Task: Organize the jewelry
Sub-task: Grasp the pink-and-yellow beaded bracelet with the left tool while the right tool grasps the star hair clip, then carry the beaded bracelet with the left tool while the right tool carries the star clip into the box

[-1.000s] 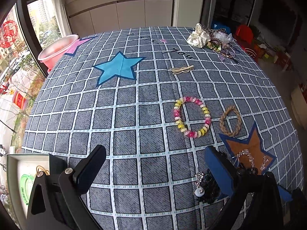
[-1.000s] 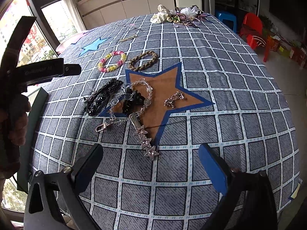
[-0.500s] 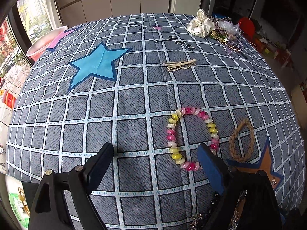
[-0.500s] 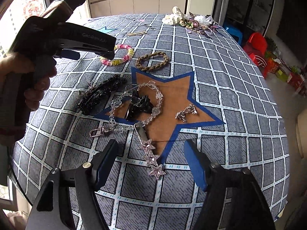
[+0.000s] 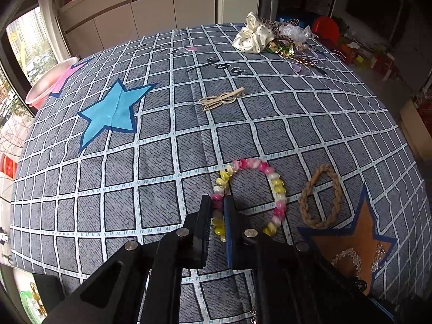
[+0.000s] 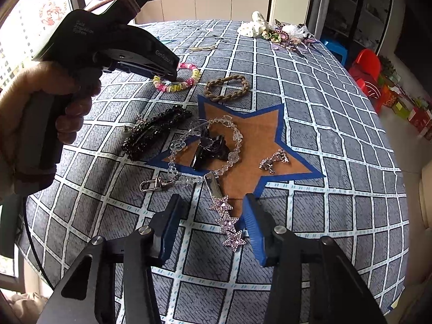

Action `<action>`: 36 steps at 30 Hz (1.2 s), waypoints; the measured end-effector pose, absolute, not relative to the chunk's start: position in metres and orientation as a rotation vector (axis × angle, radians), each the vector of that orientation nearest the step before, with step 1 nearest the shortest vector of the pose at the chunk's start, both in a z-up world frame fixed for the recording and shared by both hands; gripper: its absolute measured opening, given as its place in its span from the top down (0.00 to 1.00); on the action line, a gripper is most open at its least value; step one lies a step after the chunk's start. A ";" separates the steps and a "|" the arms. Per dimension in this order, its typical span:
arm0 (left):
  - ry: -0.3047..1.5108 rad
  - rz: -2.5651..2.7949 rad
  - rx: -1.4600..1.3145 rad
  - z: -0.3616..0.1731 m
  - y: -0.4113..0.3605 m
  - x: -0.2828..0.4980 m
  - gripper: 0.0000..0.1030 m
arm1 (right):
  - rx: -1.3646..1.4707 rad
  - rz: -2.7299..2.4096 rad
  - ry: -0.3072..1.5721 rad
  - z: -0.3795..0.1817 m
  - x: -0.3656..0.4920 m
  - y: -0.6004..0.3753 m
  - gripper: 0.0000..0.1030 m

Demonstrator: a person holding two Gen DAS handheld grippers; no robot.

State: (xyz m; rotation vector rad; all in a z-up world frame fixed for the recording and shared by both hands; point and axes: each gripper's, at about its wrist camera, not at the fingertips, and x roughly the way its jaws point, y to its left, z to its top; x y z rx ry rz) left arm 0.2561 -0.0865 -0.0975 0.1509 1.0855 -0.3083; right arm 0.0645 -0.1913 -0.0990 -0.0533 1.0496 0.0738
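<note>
Jewelry lies scattered on a grid-patterned tabletop point(image 5: 162, 162). Nearest, one star hairclip point(image 6: 226, 220) with three pink rhinestone stars lies between the jaws of the right tool point(image 6: 213, 225), which are closing but not yet pressing on it. Beyond it, on the orange star patch point(image 6: 256, 145), sit one clear bead chain point(image 6: 205, 148) with a metal clasp, one black claw clip point(image 6: 210, 149) inside its loop, and one small silver piece point(image 6: 274, 159) at 3 o'clock of the claw clip. One black beaded barrette point(image 6: 154, 132) lies at 9 o'clock of the chain.

Farther on, one bead bracelet point(image 5: 270, 175) of pink, yellow and white beads has its near-left arc pinched in the left tool point(image 5: 217, 209), whose jaws are narrow and clamped on the beads. One brown braided band point(image 5: 321, 197) lies just beside it at 3 o'clock. One beige hairpin point(image 5: 222, 98) lies past them, then a heap of hair ties point(image 5: 272, 40) at the far edge, at 1 o'clock. One pink basin point(image 5: 51, 81) stands at 10 o'clock.

A second ago both tools gaped wide; the left one stood short of the bracelet and has since moved onto it.
</note>
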 end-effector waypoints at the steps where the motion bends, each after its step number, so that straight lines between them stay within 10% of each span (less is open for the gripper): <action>1: 1.091 -0.315 0.135 -0.097 -0.085 0.256 0.84 | -0.052 0.073 1.049 -0.098 0.064 -0.191 0.60; 4: 1.089 -0.321 0.103 -0.092 -0.078 0.250 0.84 | -0.027 0.077 1.050 -0.097 0.063 -0.194 0.83; 36: 0.947 -0.275 -0.056 -0.024 0.031 0.078 0.84 | 0.178 0.133 0.995 -0.059 0.012 -0.208 0.83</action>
